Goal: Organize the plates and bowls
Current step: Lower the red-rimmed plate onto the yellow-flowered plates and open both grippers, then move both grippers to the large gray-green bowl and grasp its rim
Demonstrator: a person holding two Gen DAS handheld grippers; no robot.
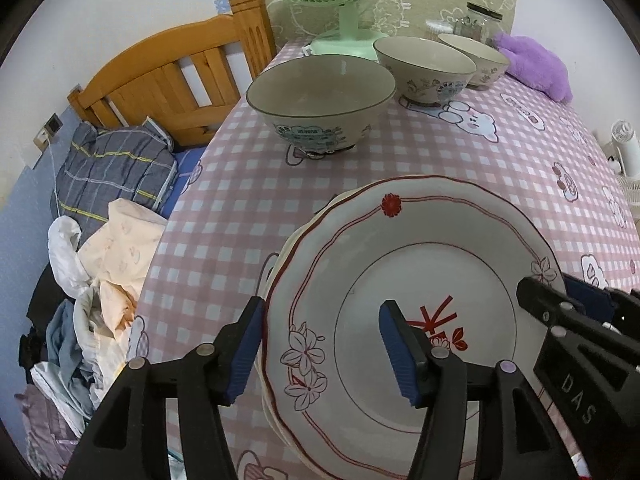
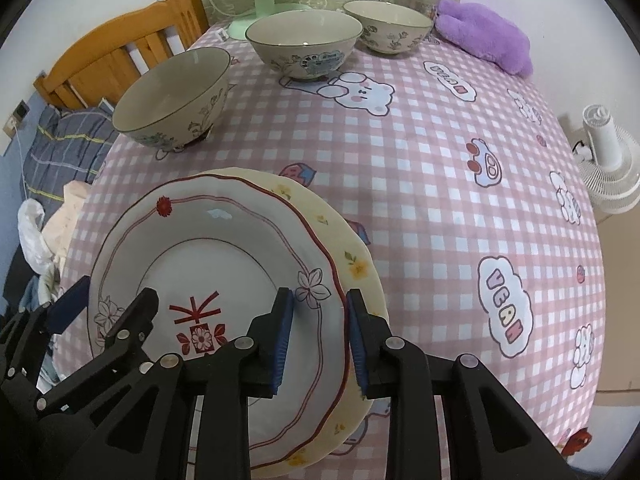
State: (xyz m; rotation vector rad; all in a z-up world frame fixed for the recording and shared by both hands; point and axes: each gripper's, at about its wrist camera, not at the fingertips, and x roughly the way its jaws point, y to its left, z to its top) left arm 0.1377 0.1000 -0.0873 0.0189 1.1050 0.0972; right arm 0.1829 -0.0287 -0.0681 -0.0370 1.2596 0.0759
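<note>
red-rim plate (image 2: pixel 224 248) stacked on yellow plate (image 2: pixel 352 248), near table edge | ceramic: stiff, glazed-slick, chips easy; grab at rim | L gripper (image 1: pixel 320 344) jaws apart astride left rim, no squeeze | R gripper (image 2: pixel 318 340) narrow astride right rim, gaps both sides

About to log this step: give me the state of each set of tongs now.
Left tongs: open, straddling the rim of the white red-trimmed ceramic plate.
Right tongs: open, straddling that plate's opposite rim.
</note>
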